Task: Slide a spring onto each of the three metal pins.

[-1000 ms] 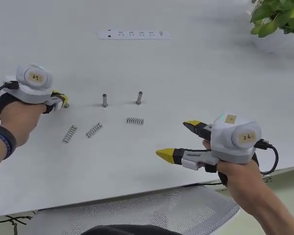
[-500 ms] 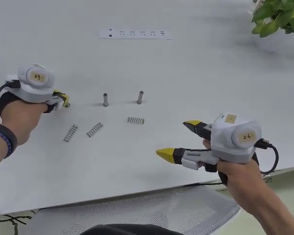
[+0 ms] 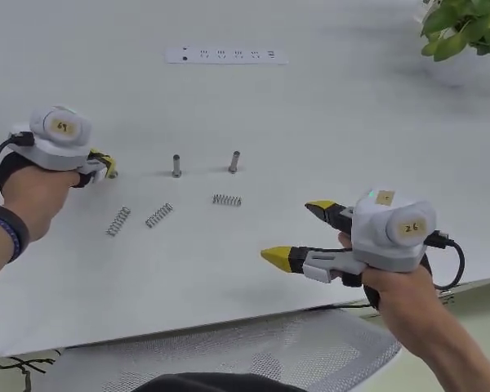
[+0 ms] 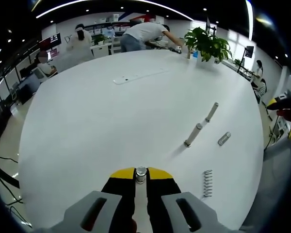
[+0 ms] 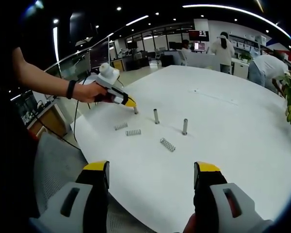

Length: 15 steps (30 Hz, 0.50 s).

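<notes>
Three metal pins stand upright on the white table. My left gripper (image 3: 108, 169) is shut on the leftmost pin (image 4: 141, 171), whose top shows between the yellow tips (image 4: 141, 175). The middle pin (image 3: 176, 166) and right pin (image 3: 233, 162) stand free. Three springs lie flat in front of them: the left spring (image 3: 118, 221), the middle spring (image 3: 158, 216) and the right spring (image 3: 226, 200). My right gripper (image 3: 287, 231) hovers open and holds nothing near the table's front edge, right of the springs. In the right gripper view its jaws (image 5: 152, 170) point at the pins (image 5: 156, 116).
A white power strip (image 3: 225, 55) lies at the back of the table. A potted plant (image 3: 465, 28) stands at the back right corner. A mesh chair (image 3: 310, 351) sits below the front edge. People stand at the table's far side (image 4: 145, 31).
</notes>
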{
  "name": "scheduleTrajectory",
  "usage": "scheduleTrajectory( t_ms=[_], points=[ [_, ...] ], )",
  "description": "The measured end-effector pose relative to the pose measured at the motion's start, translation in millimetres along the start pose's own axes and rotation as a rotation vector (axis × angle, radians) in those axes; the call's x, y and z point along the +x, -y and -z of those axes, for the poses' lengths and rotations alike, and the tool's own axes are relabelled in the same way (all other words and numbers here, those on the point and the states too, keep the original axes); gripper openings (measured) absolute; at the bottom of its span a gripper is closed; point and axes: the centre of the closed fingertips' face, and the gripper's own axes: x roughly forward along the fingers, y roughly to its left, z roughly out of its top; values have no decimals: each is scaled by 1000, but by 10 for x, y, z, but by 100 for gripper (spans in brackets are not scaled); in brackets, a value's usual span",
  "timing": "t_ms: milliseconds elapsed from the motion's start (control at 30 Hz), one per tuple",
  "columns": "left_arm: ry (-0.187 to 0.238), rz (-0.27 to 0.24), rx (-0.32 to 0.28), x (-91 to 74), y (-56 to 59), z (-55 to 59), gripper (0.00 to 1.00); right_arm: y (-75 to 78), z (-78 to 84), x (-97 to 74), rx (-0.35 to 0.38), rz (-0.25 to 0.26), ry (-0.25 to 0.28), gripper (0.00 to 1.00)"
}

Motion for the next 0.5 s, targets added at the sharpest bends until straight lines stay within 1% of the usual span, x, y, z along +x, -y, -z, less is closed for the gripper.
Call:
scheduleTrajectory(
  t_ms=[233,367,500],
  points=[
    [-14,0,0,9,19,44,0,14,4,-3,1,2,-1,70],
    [-31,-1,-3,30,33,106,0,25,5,-16,3,6,0,70],
    [-38,-1,-16,33,39,142,4,39,11,-27,6,9,1,70]
  ],
)
